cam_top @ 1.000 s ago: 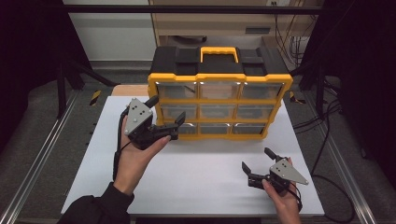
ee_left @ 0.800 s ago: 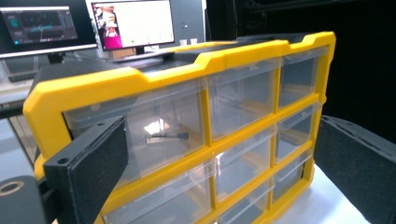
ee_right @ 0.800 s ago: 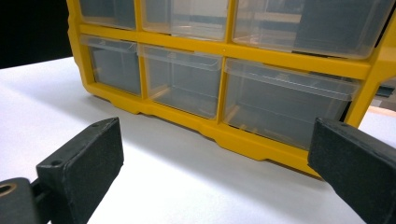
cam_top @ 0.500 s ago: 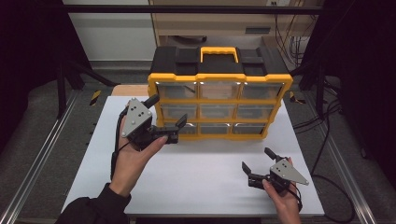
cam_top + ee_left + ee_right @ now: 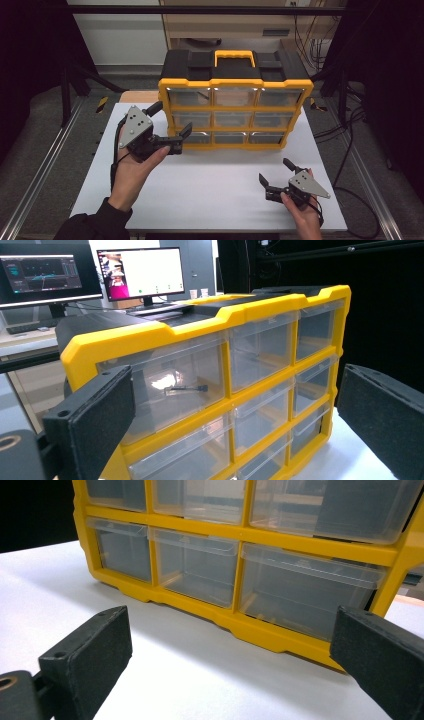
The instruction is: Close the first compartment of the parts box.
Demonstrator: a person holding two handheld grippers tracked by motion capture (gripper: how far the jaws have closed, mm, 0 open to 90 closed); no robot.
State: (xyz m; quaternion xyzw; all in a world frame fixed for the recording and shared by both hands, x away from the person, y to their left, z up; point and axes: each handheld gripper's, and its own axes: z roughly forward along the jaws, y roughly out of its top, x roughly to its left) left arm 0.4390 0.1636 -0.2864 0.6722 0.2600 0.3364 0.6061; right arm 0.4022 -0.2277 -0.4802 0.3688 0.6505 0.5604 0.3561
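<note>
Since both tongs are spread wide and empty, left tongs point(image 5: 167, 134) at 9 o'clock of the yellow drawer organizer point(image 5: 235, 112) mid-worktop point(image 5: 210, 195), right tongs point(image 5: 277, 177) at 5, I'd guess next is lining up on a drawer.

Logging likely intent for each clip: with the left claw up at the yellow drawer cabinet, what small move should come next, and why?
Probably ease the left claw forward to the cabinet's lower-left drawer and close on its front lip. Its jaws stand open right beside that corner, all nine drawers look shut, and the right claw sits open on the white table, apart from the cabinet. Which drawer is meant is a guess.
</note>
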